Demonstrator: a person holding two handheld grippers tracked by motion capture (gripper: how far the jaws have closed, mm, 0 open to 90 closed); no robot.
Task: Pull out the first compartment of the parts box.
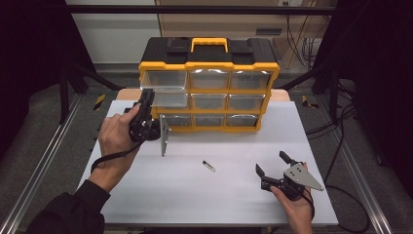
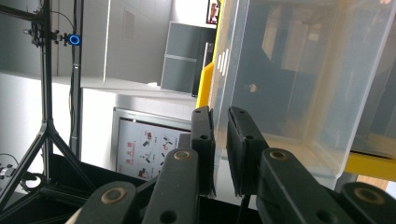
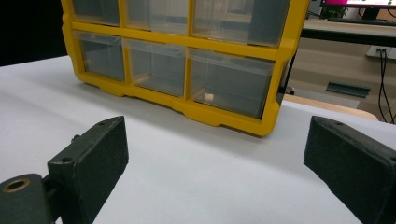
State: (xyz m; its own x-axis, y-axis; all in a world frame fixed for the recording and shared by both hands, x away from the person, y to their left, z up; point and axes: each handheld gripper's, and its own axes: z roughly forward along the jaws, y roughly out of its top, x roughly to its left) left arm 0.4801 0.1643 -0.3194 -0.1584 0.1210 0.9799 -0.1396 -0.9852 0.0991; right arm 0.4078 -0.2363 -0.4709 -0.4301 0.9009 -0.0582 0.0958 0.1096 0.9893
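A yellow and black organiser with clear drawers stands at the back of the white table. Its upper left drawer is pulled out part way. My left gripper, turned on its side, is at that drawer's front left edge. In the left gripper view its jaws are nearly together on the thin clear lip of the drawer. My right gripper rests low at the front right, open and empty. In the right gripper view it faces the organiser's lower drawers.
A small dark vial-like cylinder lies on the table in front of the organiser, between the two hands. Black frame posts and rails flank the table. Cables lie on the floor at the right.
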